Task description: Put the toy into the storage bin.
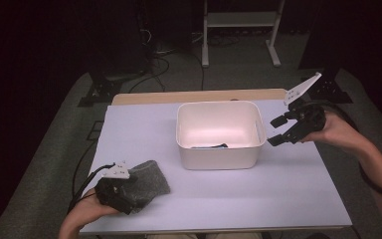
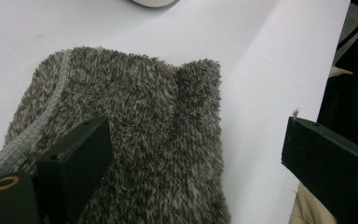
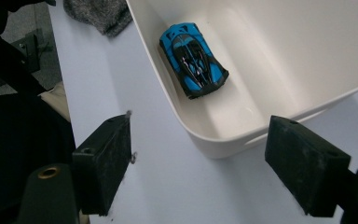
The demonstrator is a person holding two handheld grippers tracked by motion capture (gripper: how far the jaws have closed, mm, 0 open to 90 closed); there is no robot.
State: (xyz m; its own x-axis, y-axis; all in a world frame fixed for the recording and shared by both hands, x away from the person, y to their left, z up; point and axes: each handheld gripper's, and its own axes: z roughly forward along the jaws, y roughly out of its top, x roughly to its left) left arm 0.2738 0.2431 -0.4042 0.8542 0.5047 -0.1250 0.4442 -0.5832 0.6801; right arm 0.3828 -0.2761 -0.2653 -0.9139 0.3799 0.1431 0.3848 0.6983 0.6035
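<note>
- The pale lilac tabletop carries everything.
- Your white rectangular plastic bin sits near the far edge, holding one blue toy car.
- The grey fuzzy cloth lies at the near left corner; your left tool, spread, straddles its edge and could snag the pile.
- Your right tool is spread and empty beside the bin's right wall; it could knock the rim.
</note>
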